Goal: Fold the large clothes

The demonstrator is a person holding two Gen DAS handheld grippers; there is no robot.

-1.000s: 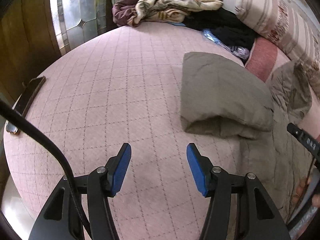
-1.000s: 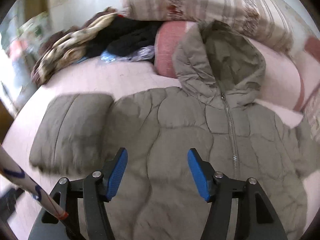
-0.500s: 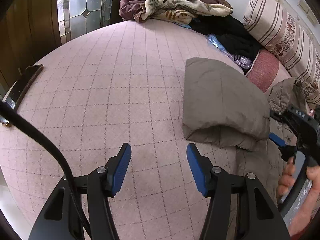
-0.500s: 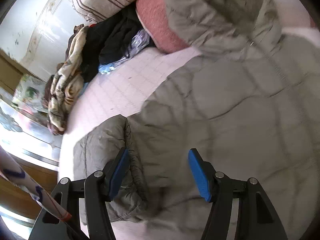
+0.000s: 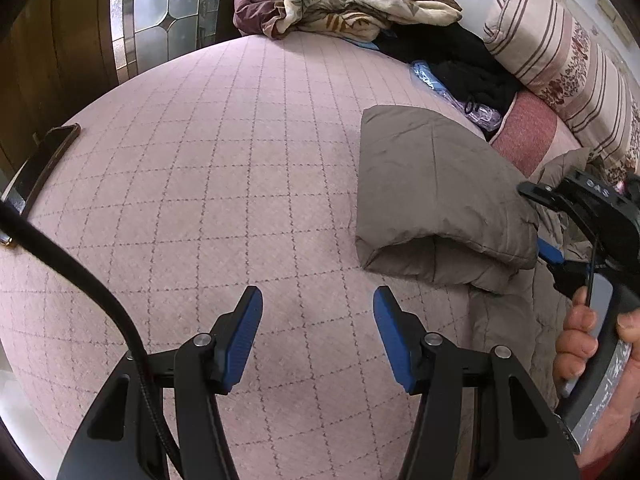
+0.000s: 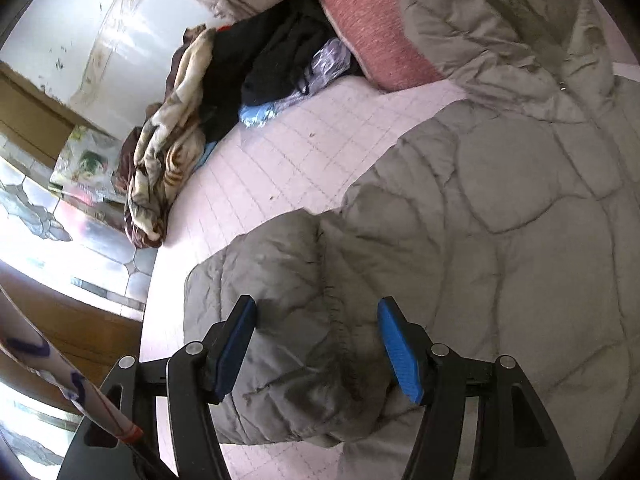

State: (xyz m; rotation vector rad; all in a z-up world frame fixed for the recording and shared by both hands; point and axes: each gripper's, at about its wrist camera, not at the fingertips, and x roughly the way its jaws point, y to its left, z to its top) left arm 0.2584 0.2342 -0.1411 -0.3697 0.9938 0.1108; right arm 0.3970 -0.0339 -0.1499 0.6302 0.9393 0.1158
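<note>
In the left wrist view, a dark strap-like object lies at the far left edge of the bed, whose pink cover carries a diamond grid. A black cable crosses the lower left in front of the left tool, which hangs over bare bedcover with its blue pads spread wide and nothing between them. Behind the bed stands a leaded glass panel. At the head of the bed sits a heap of blankets, then black clothes with a bit of blue and clear plastic beside them, a pink cushion and a striped pillow.

The grey puffer jacket lies on the right half of the bed, its sleeve folded into a thick pad. At the right edge a hand grips the right tool's handle; white lettering on its black body is too small to read.

In the right wrist view, the right tool hovers just over the folded sleeve, pads wide apart on either side of the sleeve seam, gripping nothing. The jacket body spreads to the right, with its hood resting up against the cushion. A white rod with blue marks cuts across the lower left.
</note>
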